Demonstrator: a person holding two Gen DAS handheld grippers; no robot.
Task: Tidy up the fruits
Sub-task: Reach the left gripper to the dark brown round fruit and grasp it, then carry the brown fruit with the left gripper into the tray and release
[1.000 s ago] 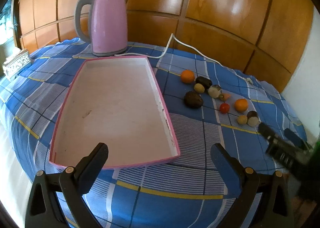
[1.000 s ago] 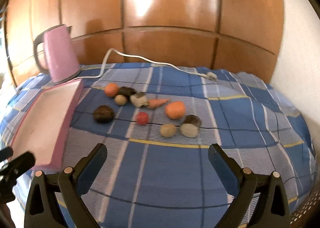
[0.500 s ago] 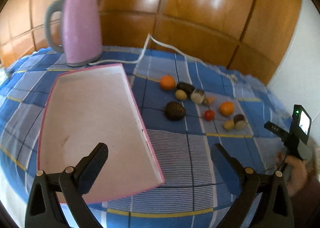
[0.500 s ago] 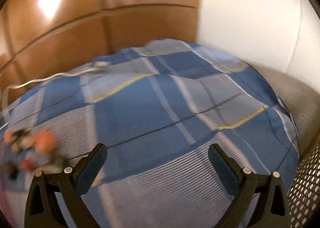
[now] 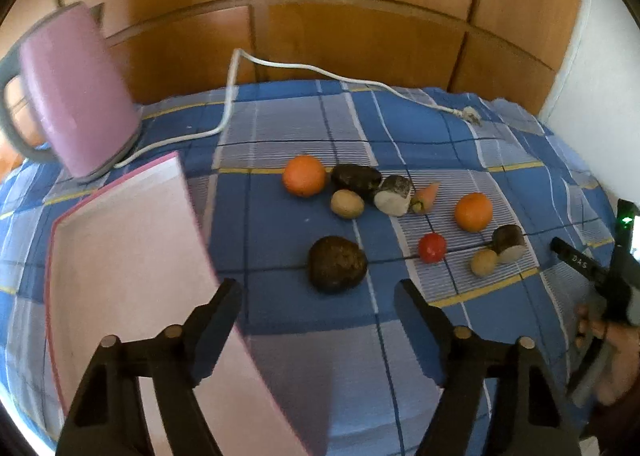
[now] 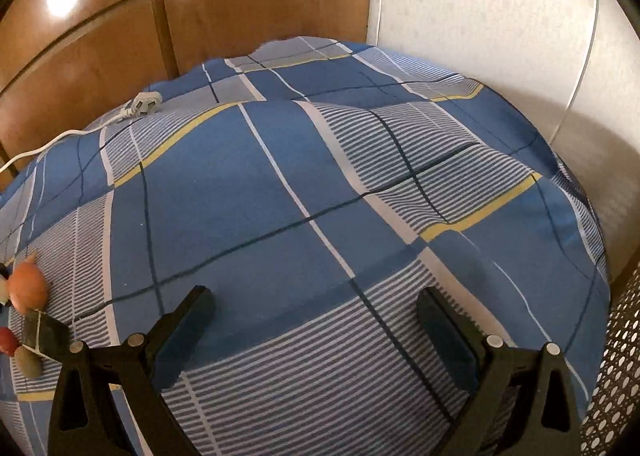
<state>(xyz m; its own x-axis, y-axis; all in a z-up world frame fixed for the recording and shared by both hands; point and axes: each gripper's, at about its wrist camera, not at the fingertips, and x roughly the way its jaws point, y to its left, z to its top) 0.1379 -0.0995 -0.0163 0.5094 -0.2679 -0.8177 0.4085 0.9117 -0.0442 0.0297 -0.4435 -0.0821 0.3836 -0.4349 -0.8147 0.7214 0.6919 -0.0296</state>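
Left wrist view first: left claw (image 5: 318,298) spread wide, gripping nothing, hovering over the blue checked cloth (image 5: 320,356) on the worktop. Dark brown fruit (image 5: 337,264) sitting just beyond the fingertips, squarely between them. Pink tray (image 5: 120,276) left of that dark fruit, tilted in frame, one claw finger (image 5: 218,320) overlapping its near edge. Beyond the dark fruit, an orange (image 5: 304,175), a dark oblong piece (image 5: 356,177), a small tan one (image 5: 347,203), a cut white-faced piece (image 5: 394,195) and a carrot bit (image 5: 426,195). Right of the dark fruit: red tomato (image 5: 432,248), second orange (image 5: 473,211), another cut piece (image 5: 509,244), small tan ball (image 5: 483,262). Pink kettle (image 5: 76,95) beyond the tray, white cord (image 5: 280,65) trailing off along the cloth. Right claw's body (image 5: 608,280) at the far right edge, hand on it.

Over to the right wrist view: right claw (image 6: 316,308) also spread apart, holding nothing, above bare cloth. Fruit cluster (image 6: 26,284) squeezed against the left edge, well off from the fingertips. White plug (image 6: 144,101) far beyond.
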